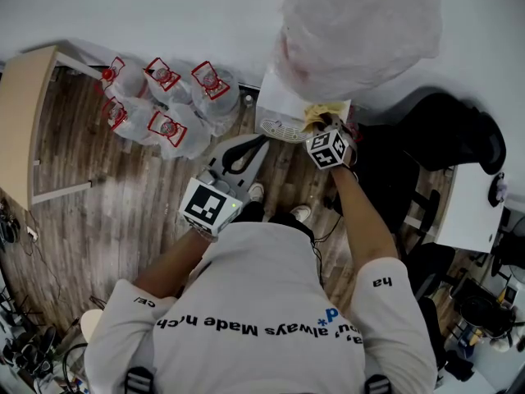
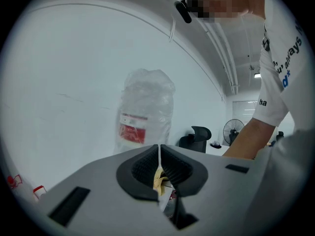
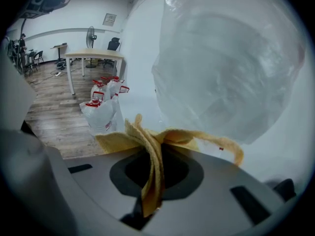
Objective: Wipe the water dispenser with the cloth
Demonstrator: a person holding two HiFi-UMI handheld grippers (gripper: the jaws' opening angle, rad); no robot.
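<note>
My right gripper (image 3: 153, 173) clamps bunched cloth (image 3: 142, 139) at dispenser (image 1: 279, 107) top, just below bagged bottle (image 1: 353, 23). My left gripper (image 2: 159, 163) closed, empty, well apart from dispenser. Risks: loose cloth tail snags bag; narrow pinch slips under hard wiping; sideways push rocks bottle.

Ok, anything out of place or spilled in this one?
Nothing spilled. Only oddity: the bottle on the dispenser sits wrapped in plastic film. The right claw holds the cloth at the dispenser's top; the left claw is shut, empty.
</note>
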